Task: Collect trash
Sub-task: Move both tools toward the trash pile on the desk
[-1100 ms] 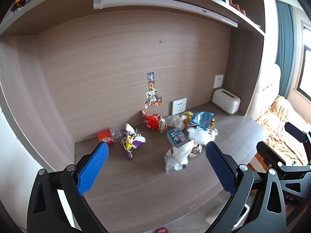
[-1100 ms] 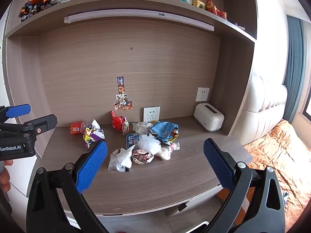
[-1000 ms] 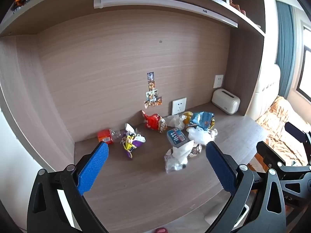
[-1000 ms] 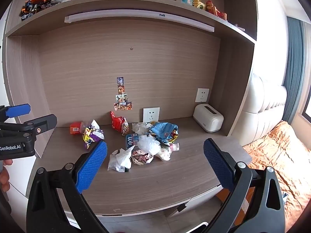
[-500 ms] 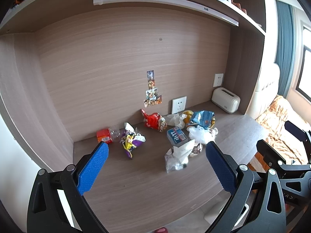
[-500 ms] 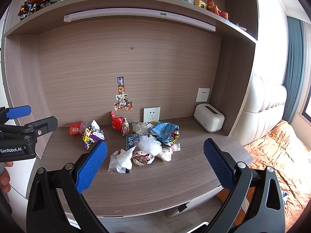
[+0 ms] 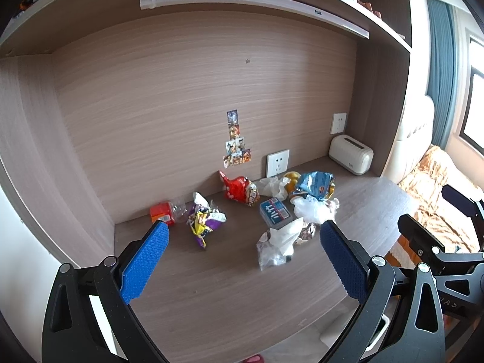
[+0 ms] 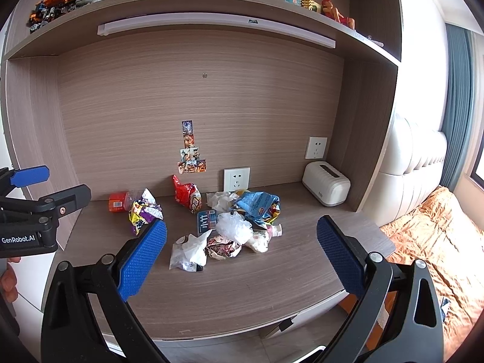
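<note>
Your left tongs (image 7: 242, 260) hang released, blue pads spread wide, nothing between them, back off the front edge of the bench (image 7: 217, 296). Scanning the left wrist view from the left: an orange can (image 7: 161, 213) lies on its side at ten o'clock against the back wall, and just beside it sits a purple-and-yellow wrapper (image 7: 204, 219) at eleven. A red snack bag (image 7: 240, 189) leans by the wall at twelve. Dead ahead, closest of all, a crumpled clear bag (image 7: 278, 246) lies at about one o'clock, its long axis running near-to-far, tipped a little rightward. Behind it, the main pile: a blue card (image 7: 275, 213), a white plastic wad (image 7: 313, 210), a blue chip bag (image 7: 316, 183). The white toaster-like box (image 7: 351, 155) at two o'clock is no trash, I'd say.

Now your right tongs (image 8: 242, 255): also released, empty, pads wide. From here that same clear bag (image 8: 189, 251) sits at eleven o'clock, and the pile is right at twelve.

Nothing collected yet by the look of it, and no bin shows in either view. Both tongs stand about equally far; the clear bag lines up straighter with your left, the pile with your right. To span the bag's narrow width, go in along its length.
</note>
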`<state>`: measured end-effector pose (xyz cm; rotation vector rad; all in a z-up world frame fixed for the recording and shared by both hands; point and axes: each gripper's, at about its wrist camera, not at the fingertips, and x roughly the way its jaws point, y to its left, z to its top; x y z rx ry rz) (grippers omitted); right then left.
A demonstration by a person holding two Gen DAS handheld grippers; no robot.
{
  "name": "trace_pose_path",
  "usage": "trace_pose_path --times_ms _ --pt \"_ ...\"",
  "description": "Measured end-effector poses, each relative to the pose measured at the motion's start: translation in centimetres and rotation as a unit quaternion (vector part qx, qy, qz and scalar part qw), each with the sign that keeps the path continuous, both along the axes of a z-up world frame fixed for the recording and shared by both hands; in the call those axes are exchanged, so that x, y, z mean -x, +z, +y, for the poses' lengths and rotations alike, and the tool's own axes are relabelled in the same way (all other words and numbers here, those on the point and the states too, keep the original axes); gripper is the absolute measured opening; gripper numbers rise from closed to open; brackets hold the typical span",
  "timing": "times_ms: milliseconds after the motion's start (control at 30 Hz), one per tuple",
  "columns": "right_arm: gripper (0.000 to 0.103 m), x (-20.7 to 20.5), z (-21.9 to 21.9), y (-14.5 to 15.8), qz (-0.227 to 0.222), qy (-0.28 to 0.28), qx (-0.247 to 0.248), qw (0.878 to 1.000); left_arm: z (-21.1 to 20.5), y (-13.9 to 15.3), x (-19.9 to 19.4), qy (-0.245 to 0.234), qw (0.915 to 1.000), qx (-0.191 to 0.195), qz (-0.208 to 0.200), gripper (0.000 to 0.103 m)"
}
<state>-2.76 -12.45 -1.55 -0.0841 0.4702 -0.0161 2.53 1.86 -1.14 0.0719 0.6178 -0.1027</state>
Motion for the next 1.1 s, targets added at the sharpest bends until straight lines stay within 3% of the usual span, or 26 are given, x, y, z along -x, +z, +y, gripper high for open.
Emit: trace_pose_path --times_ms 633,800,1000,1100 --pt "0.099 -0.6 0.0 0.1 -0.005 0.004 -0.011 1.0 -0.3 -0.4 -0.2 -0.001 1.0 0.002 0.004 0.098" --pt "0.099 -1.2 0.3 -0.4 -0.007 0.003 0.011 1.0 -0.1 -1.2 -0.9 -0.003 1.0 0.007 0.006 0.098" --pt "0.099 -3.1 0.0 -1.8 0.035 -0.006 0.028 0.999 -0.3 -2.8 -2.5 -0.002 0.9999 -0.013 0.009 0.098" --pt "0.099 -4.3 0.5 -2.6 0.025 -0.013 0.067 0.997 -0.6 -3.6 -3.6 0.0 0.9995 -0.029 0.011 0.098"
